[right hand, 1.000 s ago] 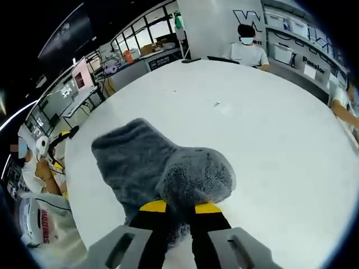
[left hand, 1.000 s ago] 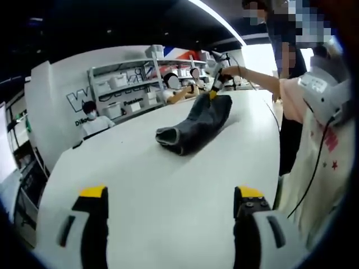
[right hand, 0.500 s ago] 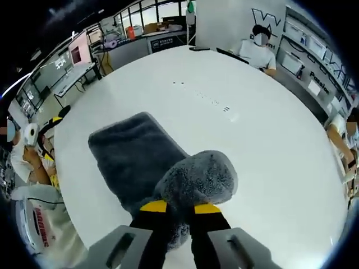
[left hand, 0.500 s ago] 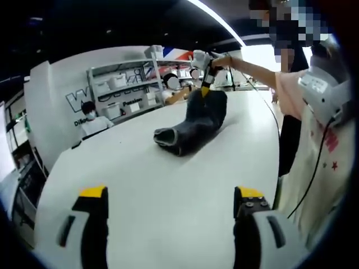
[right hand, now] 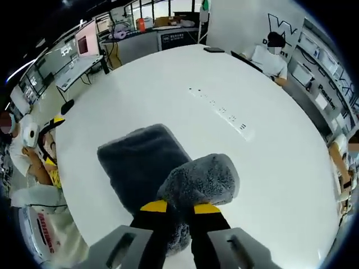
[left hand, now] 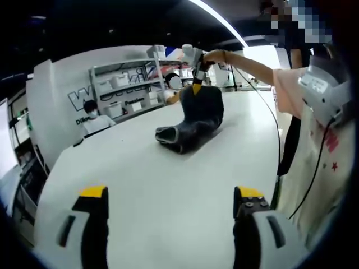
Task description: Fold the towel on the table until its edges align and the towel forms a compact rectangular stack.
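the main risk is the pinched end slipping out of the right gripper [right hand: 179, 208] as it carries cloth over the rest of the towel [right hand: 143, 168]. its yellow-tipped fingers [right hand: 153, 207] are pressed together on a thick, bunched fold rather than a clean corner, so the grip may hold only some layers and the rest could sag or drop. a second risk is a skewed fold: the left gripper [left hand: 168, 193] hangs low over the near part of the desk [left hand: 140, 168], well apart from the towel, with its fingers [left hand: 92, 192] spread wide and holding nothing, so nothing pins the flat part. pulling the lifted end across could drag the whole towel over the smooth white surface and leave the edges out of line.

the towel [left hand: 193, 120] is dark grey and fluffy, thick enough to stand in a rounded hump where it is lifted. in the right gripper view one part lies flat on the desk [right hand: 224, 84] as a rough rectangle, on the left near the edge, while the raised end curls up in front of the fingers. in the left gripper view it sits on the far part of the desk, one end hoisted by the right gripper [left hand: 194, 84]. it is far from a neat stack.
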Demonstrator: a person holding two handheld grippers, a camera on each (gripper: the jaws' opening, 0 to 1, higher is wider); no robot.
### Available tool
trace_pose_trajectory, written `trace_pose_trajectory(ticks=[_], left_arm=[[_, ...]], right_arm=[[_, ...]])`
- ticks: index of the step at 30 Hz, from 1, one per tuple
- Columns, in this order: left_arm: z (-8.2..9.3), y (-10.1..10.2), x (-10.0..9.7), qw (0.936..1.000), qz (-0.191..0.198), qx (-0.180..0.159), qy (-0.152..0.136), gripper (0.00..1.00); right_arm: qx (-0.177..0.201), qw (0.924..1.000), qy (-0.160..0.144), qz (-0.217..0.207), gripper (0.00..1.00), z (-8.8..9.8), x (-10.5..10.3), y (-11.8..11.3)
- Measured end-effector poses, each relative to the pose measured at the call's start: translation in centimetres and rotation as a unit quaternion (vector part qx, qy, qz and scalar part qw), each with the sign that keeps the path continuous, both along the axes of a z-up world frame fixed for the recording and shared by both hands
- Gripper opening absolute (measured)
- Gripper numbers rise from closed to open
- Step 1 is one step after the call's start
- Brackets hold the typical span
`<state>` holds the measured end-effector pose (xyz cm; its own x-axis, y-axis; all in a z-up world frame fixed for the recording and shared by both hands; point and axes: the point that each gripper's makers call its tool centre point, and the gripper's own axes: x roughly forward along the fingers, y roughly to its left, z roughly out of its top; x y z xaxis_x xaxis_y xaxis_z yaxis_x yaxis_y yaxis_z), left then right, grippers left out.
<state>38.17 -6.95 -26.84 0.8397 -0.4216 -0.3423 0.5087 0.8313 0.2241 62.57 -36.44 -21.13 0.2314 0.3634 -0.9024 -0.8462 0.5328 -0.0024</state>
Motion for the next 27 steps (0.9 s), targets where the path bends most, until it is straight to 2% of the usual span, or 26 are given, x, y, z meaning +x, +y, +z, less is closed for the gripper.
trace_pose_trajectory(ticks=[15,27], left_arm=[[0.1,0.6,-0.8,0.9999,0.01,-0.002,-0.003,0.97],[0.2,1.2,-1.3,0.9998,0.019,-0.002,-0.005,0.96]], right_arm=[[-0.013,0.9986,-0.005,0.05,0.12,0.8,-0.5,5.3],[-0.038,0.9963,-0.015,0.076,0.13,-0.1,-1.4,10.2]])
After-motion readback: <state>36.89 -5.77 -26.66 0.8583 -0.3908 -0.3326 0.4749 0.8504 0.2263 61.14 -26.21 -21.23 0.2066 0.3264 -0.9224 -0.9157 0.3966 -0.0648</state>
